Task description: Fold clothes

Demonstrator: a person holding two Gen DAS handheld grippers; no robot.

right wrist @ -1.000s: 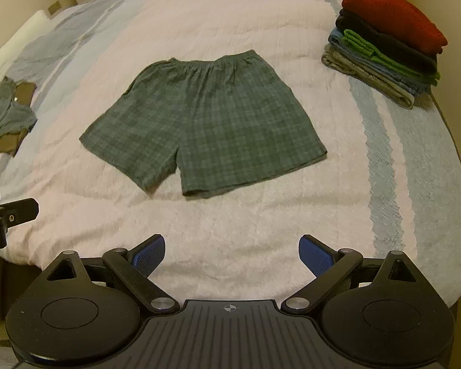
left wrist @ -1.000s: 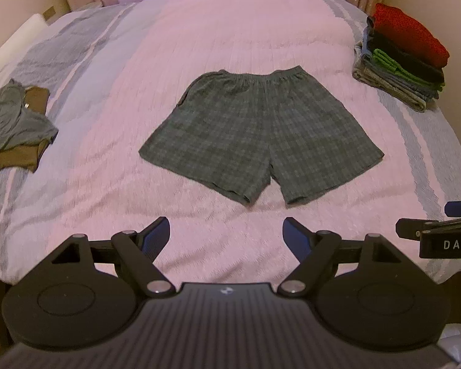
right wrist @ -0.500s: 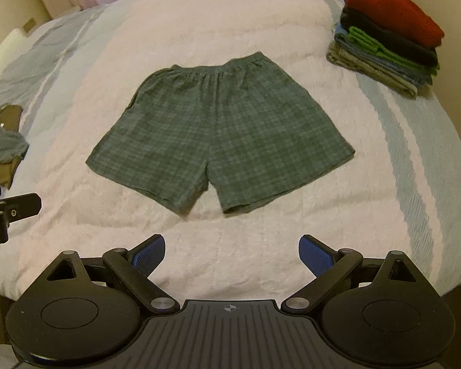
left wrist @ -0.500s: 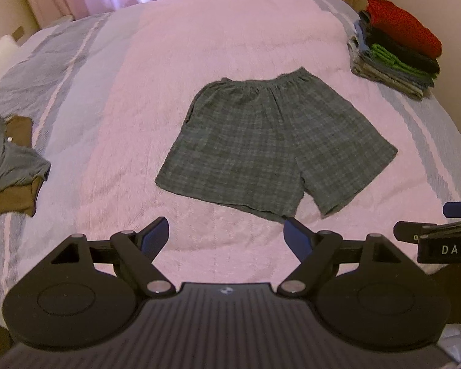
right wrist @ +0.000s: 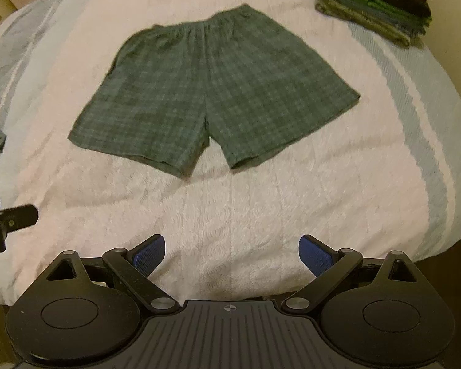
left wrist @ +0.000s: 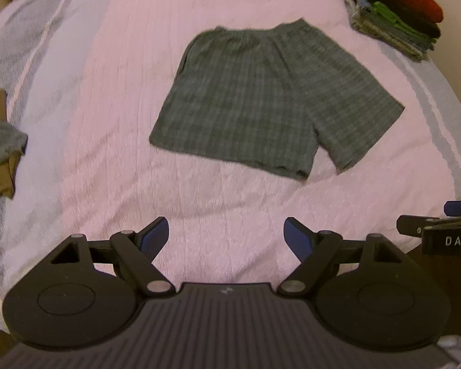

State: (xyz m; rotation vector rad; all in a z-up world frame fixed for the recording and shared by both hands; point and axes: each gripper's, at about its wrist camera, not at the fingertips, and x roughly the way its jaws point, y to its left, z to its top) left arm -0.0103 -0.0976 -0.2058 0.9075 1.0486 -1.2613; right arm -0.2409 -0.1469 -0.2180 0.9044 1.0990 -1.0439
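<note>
On the bed (right wrist: pixel 292 215), mid-cover, the plaid shorts (right wrist: pixel 212 92) lie flat, waistband far, leg hems near. Both the left gripper (left wrist: pixel 226 233) and right gripper (right wrist: pixel 231 255) hover short of the near hems, jaws wide open and empty. A clean fold likely means pinching one leg's outer hem and waistband corner together, then carrying that side across evenly, so edges meet without dragging the cover

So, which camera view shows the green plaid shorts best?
The right wrist view: the green plaid shorts lie near the middle of the picture, both leg openings facing the camera, with little blur. In the left wrist view the shorts are whole too, but pushed right of centre and more blurred.
</note>
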